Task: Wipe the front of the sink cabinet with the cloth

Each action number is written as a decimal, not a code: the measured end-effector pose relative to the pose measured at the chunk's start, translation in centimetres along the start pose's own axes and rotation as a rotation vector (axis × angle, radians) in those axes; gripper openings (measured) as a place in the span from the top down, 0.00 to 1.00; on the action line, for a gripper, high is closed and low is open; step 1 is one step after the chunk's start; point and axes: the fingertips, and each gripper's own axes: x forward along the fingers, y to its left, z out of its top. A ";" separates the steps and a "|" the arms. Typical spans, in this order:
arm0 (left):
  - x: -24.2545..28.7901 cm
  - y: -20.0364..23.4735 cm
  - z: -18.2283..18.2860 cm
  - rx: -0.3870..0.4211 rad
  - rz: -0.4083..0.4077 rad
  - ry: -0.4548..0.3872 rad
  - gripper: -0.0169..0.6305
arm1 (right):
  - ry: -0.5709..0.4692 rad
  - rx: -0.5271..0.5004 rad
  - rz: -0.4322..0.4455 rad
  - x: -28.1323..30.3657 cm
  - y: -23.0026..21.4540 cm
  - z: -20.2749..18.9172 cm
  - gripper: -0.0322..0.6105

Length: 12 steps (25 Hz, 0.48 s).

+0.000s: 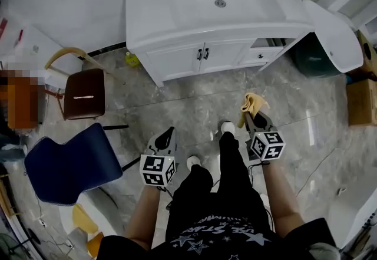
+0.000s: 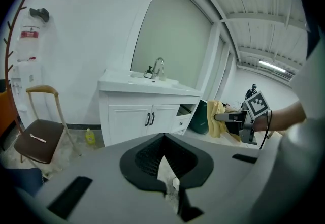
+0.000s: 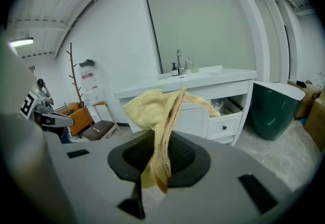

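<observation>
The grey marbled floor (image 1: 177, 105) carries the white sink cabinet (image 1: 200, 55) at the far side. A yellow bottle (image 1: 132, 59) stands by its left corner. A brown chair (image 1: 83, 94) and a blue chair (image 1: 65, 161) stand left.

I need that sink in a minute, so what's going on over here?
A person stands back from the white sink cabinet, a tool in each hand. The right tool is shut on a yellow cloth, held up towards the cabinet but not touching it. The left tool is shut and empty. No wiping yet.

Yellow cloth (image 3: 152, 111) crumpled in right tongs (image 3: 155, 164), white sink cabinet (image 1: 177, 58) well apart
</observation>
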 end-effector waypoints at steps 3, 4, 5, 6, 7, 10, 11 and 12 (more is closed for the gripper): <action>1.9 0.9 -0.4 0.021 -0.009 0.004 0.95 | 0.009 0.007 0.003 2.5 -0.4 -1.0 0.83; 2.6 1.2 -0.5 0.028 -0.006 0.002 0.95 | 0.013 0.007 0.006 3.5 -0.6 -1.4 0.83; 3.2 1.6 -0.6 0.032 -0.003 -0.001 0.95 | 0.018 0.004 0.010 4.5 -1.0 -1.9 0.83; 3.9 2.0 -0.8 0.032 0.000 -0.004 0.95 | 0.023 -0.004 0.015 5.7 -1.3 -2.4 0.83; 4.6 2.4 -1.0 0.030 0.002 -0.008 0.95 | 0.026 -0.015 0.019 7.0 -1.8 -2.9 0.83; 7.7 3.6 -1.9 0.012 0.003 -0.028 0.95 | 0.015 -0.051 0.031 11.6 -3.5 -3.7 0.83; 8.9 4.0 -2.3 0.003 0.002 -0.036 0.95 | 0.005 -0.066 0.039 13.2 -4.0 -3.9 0.83; 10.2 4.4 -2.7 -0.005 0.000 -0.043 0.95 | -0.008 -0.082 0.047 14.8 -4.4 -3.9 0.83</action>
